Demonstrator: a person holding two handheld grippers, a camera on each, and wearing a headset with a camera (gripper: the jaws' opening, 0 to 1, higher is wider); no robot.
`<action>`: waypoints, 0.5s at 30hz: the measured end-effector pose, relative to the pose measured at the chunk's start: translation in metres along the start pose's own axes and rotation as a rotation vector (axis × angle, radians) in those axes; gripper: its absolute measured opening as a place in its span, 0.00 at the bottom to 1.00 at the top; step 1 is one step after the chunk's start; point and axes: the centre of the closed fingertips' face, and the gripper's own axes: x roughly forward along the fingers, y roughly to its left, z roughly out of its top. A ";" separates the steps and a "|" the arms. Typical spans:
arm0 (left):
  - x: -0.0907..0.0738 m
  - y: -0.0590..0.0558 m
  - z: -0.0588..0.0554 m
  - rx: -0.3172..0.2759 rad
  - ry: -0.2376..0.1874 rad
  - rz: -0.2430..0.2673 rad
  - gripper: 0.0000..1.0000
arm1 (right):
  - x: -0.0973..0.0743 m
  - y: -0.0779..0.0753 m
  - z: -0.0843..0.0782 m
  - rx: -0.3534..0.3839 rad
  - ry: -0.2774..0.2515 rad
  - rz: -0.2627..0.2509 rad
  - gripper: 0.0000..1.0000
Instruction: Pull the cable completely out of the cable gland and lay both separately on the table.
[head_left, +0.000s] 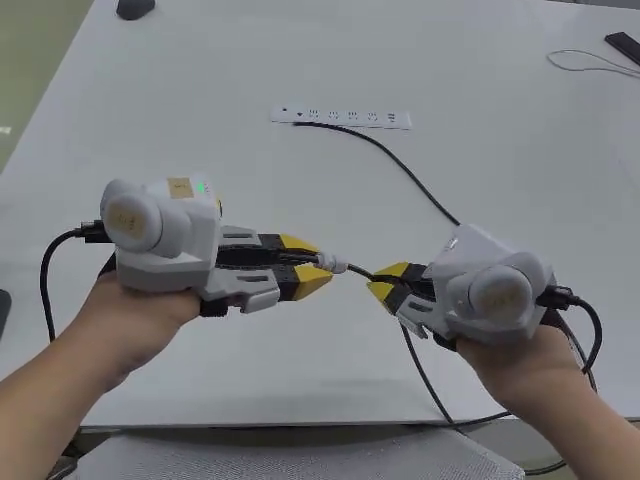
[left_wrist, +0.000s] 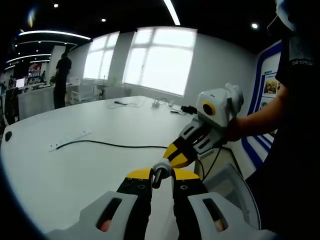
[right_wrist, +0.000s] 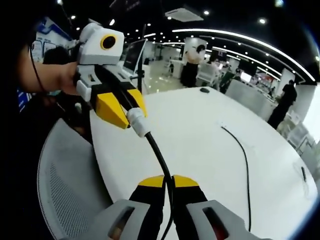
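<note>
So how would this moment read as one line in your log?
left tool: shut on cable gland | right tool: shut on cable | cable not yet pulled out

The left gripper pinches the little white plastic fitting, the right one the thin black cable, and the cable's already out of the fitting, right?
Not out: the right gripper view shows the thin black cable still running into the white plastic fitting. The left gripper pinches the fitting, the right gripper the cable.
</note>
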 end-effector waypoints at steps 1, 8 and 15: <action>0.000 0.000 0.000 0.000 -0.001 0.000 0.15 | 0.000 -0.001 -0.002 0.013 0.000 -0.002 0.00; 0.001 0.001 0.001 -0.002 -0.003 0.005 0.15 | -0.001 -0.009 -0.013 0.128 0.003 -0.008 0.00; 0.000 0.002 -0.001 -0.005 0.001 0.006 0.15 | -0.002 -0.012 -0.029 0.223 0.018 -0.013 0.00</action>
